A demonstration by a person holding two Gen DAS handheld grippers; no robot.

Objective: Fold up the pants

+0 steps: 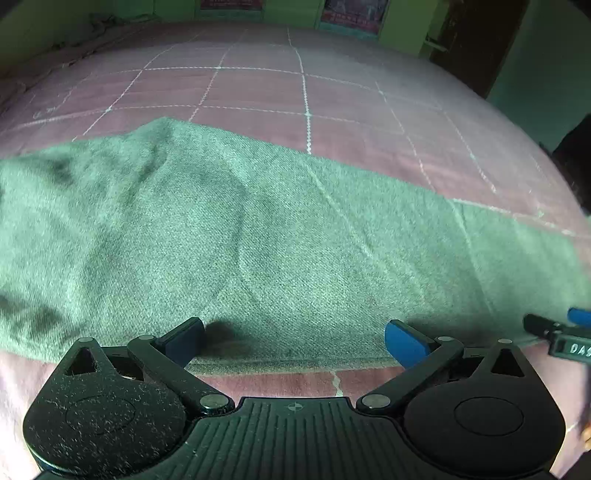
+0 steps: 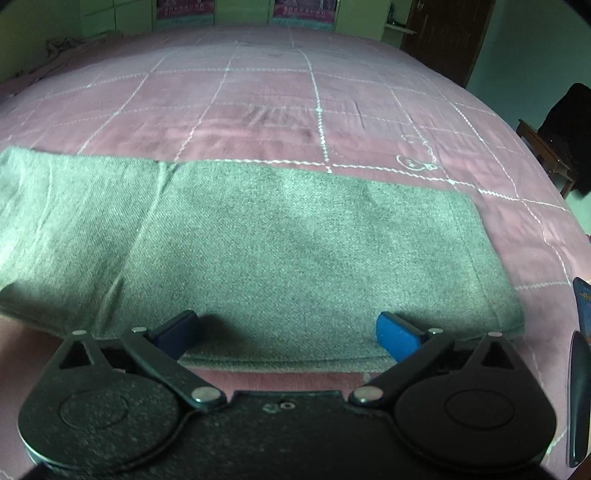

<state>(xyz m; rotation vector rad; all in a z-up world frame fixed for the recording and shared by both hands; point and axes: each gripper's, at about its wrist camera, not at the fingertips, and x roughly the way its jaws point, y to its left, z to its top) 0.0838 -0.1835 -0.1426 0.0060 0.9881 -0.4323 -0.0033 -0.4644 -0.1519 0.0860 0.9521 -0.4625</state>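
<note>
The green pants point(image 1: 258, 236) lie flat across the pink bed, folded lengthwise into a long strip. My left gripper point(image 1: 295, 341) is open, its blue pads over the strip's near edge, holding nothing. In the right wrist view the pants point(image 2: 277, 251) end in a square hem at the right. My right gripper point(image 2: 286, 334) is open over the near edge close to that end, holding nothing. The right gripper's tip point(image 1: 561, 332) shows at the right edge of the left wrist view.
The bed cover point(image 2: 266, 110) is pink with a white stitched grid and stretches far behind the pants. Green walls, posters and a dark door point(image 2: 447, 33) stand at the back. A dark chair point(image 2: 561, 140) stands at the right. A phone-like object point(image 2: 583, 306) lies at the right edge.
</note>
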